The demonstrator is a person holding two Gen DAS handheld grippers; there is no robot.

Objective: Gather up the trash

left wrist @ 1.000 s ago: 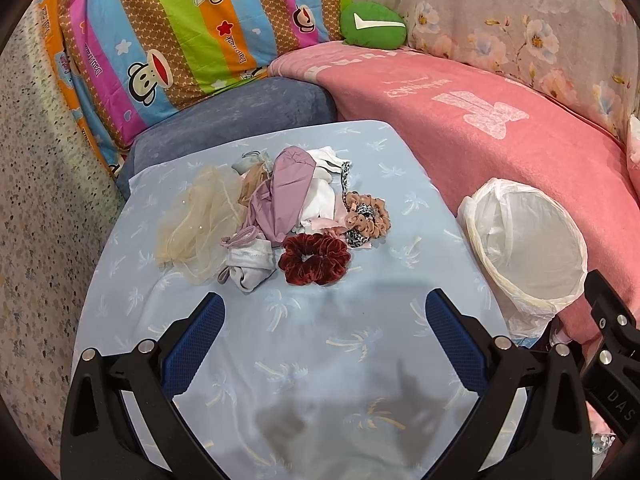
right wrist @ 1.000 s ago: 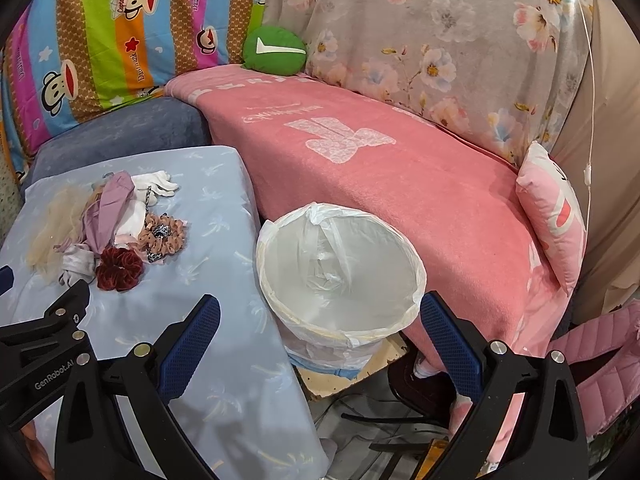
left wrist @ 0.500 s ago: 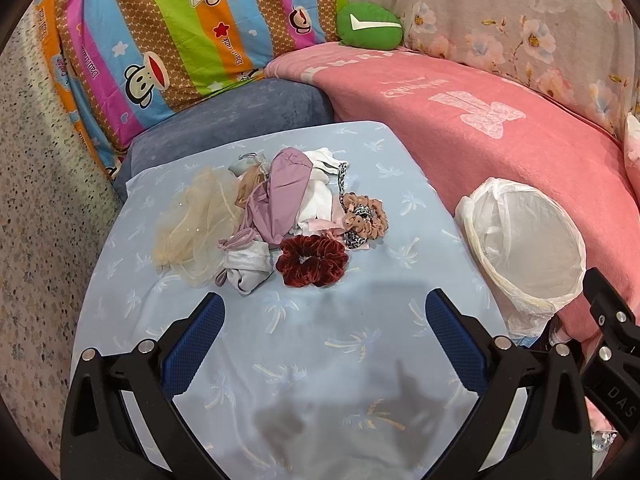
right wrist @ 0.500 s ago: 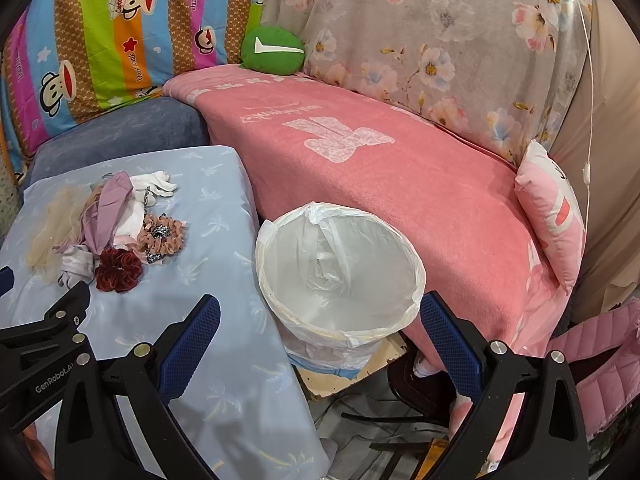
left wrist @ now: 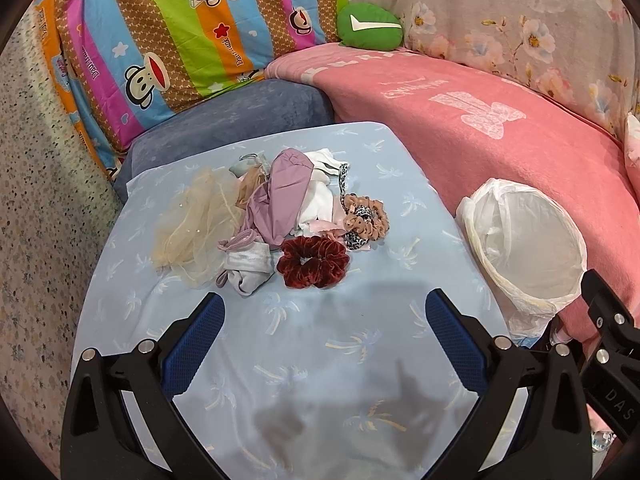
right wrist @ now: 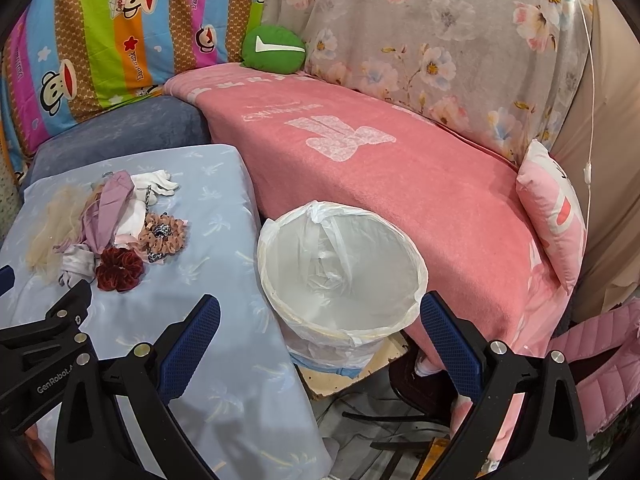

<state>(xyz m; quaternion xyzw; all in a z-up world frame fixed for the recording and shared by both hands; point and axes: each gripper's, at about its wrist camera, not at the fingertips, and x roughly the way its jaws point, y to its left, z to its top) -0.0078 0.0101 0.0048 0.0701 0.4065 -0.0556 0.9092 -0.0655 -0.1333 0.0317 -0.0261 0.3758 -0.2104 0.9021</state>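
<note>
A pile of fabric scraps lies on the light-blue table (left wrist: 320, 360): a dark red velvet scrunchie (left wrist: 313, 261), a peach and leopard scrunchie (left wrist: 365, 216), a mauve cloth (left wrist: 280, 196), beige tulle (left wrist: 192, 224) and white pieces. A white-lined trash bin (left wrist: 524, 240) stands right of the table, also in the right wrist view (right wrist: 340, 268). My left gripper (left wrist: 324, 316) is open and empty, short of the red scrunchie. My right gripper (right wrist: 320, 320) is open and empty, hovering before the bin. The pile shows in the right view (right wrist: 116, 220).
A pink blanket covers the sofa (right wrist: 380, 168) behind the bin. A green cushion (left wrist: 370, 26) and a striped monkey-print cover (left wrist: 180, 40) sit at the back. A pink pillow (right wrist: 556, 208) is at the right. Floor clutter lies below the bin.
Both views have shifted only slightly; the left gripper has drifted a little relative to the pile. Both grippers stay open and empty.
</note>
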